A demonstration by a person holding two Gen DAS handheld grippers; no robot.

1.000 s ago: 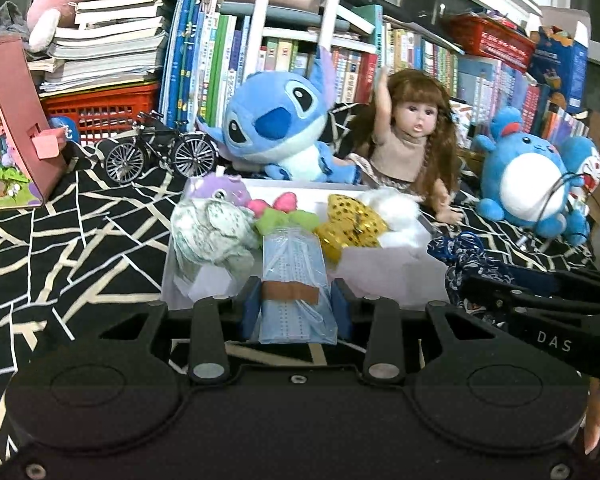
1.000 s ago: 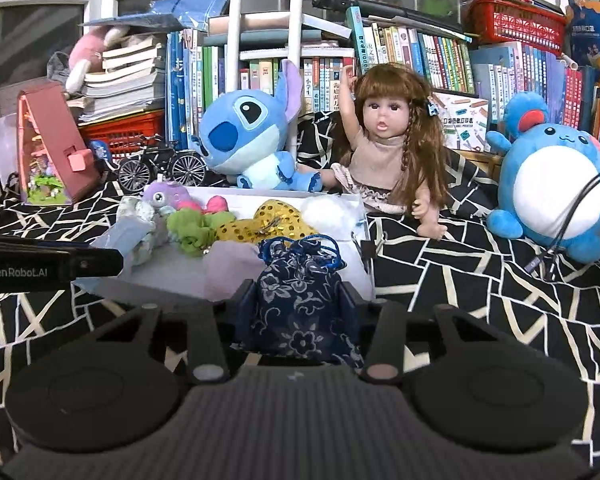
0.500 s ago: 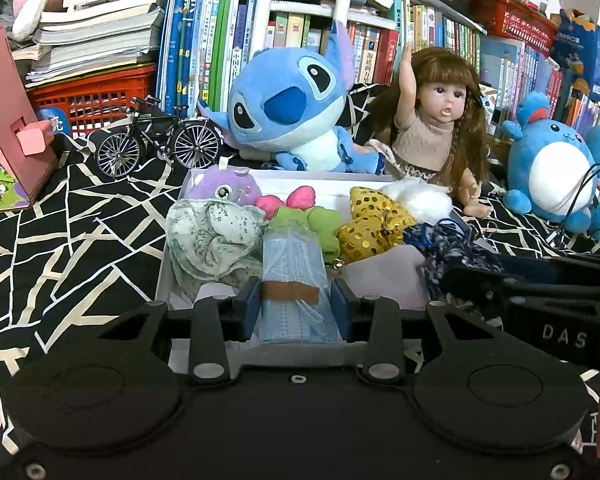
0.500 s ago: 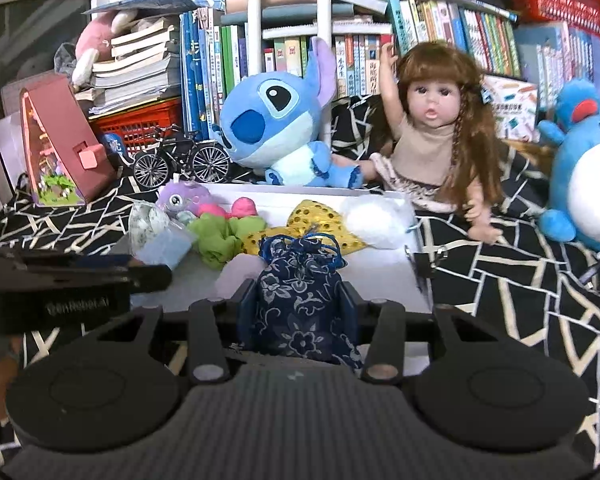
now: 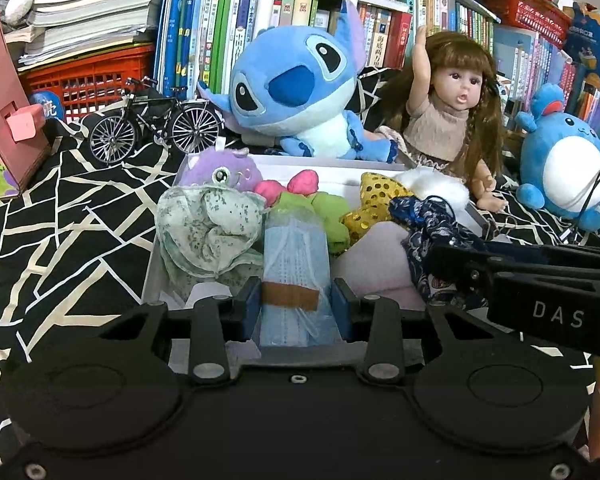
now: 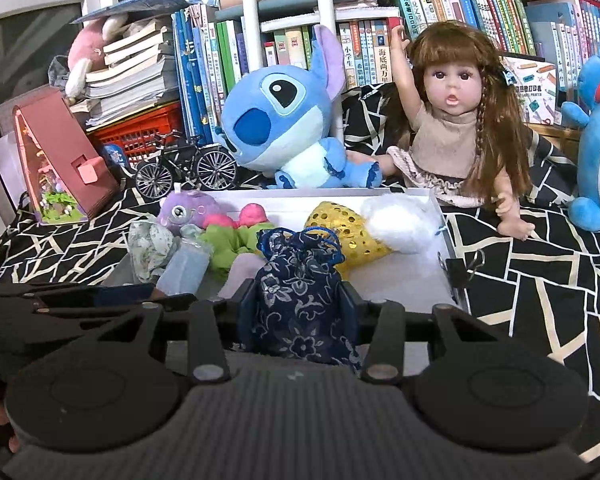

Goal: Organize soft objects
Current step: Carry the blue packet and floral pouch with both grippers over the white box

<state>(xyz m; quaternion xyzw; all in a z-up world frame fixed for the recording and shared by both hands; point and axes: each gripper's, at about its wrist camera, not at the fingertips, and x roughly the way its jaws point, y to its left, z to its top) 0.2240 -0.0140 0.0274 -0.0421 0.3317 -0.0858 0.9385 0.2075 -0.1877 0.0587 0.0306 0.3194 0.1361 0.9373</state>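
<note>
My left gripper is shut on a clear bag of blue face masks, held over the near end of the white tray. A dark blue floral drawstring pouch is pinched in my right gripper, also above the tray's near edge. In the tray lie a pale green floral cloth, a purple plush, a pink and green soft toy, a gold sequin piece and a white fluffy ball. The pouch shows at right in the left wrist view.
Behind the tray sit a blue plush alien and a doll; a round blue plush is at right. A model bicycle and pink toy house stand left. Bookshelves back the black patterned cloth.
Both grippers have moved forward and slightly down toward the tray, carrying the mask bag and the pouch. The right gripper has drawn closer beside the left one.
</note>
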